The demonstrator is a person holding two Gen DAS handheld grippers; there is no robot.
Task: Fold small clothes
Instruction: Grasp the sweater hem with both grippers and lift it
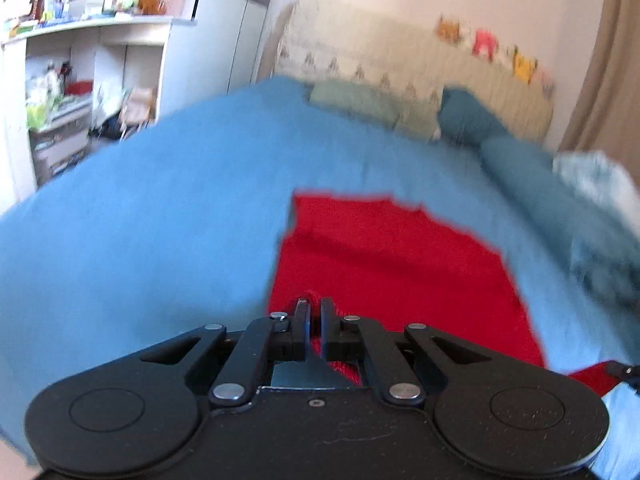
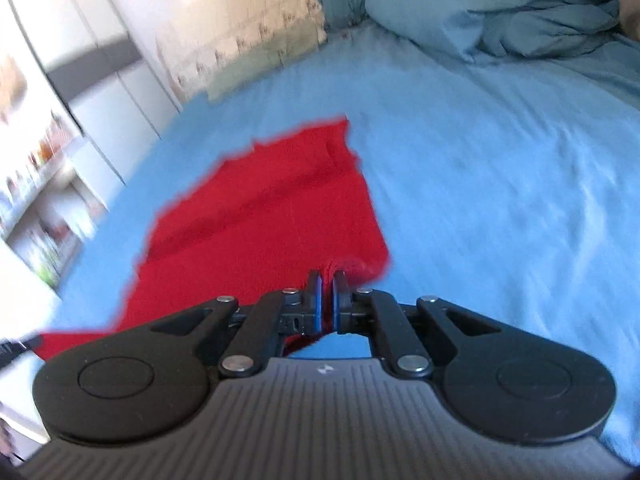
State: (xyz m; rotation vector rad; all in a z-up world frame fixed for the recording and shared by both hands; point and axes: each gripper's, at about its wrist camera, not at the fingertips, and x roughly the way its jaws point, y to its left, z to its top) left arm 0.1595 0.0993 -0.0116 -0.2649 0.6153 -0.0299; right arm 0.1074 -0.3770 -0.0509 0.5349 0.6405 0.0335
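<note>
Along my left gripper (image 1: 314, 312) the fingers stand nearly together with red knit bunched between them, so I am pinching the near edge of the red garment (image 1: 384, 256). The rest of the garment runs away ahead of my fingertips and a little to their right, lying across the blue bedsheet (image 1: 140, 208). Its far edge is straight on one side and jagged on the other; the blur hides any fold lines. Far ahead, pillows (image 1: 464, 116) lean at the headboard, and a shelf unit (image 1: 88, 92) stands far off to my left.

Along my right gripper (image 2: 327, 286) the fingers are likewise closed on a pucker of the same red garment (image 2: 272, 216), at its near edge. The cloth stretches ahead and to the left of this claw, with a long crease running through it. A rumpled duvet (image 2: 500, 12) is heaped far ahead to the right.

I judge the fold barely begun: both near edge points are gripped and the garment seems mostly one spread layer. Carrying this edge over to the far side, and any later folds, are left.
</note>
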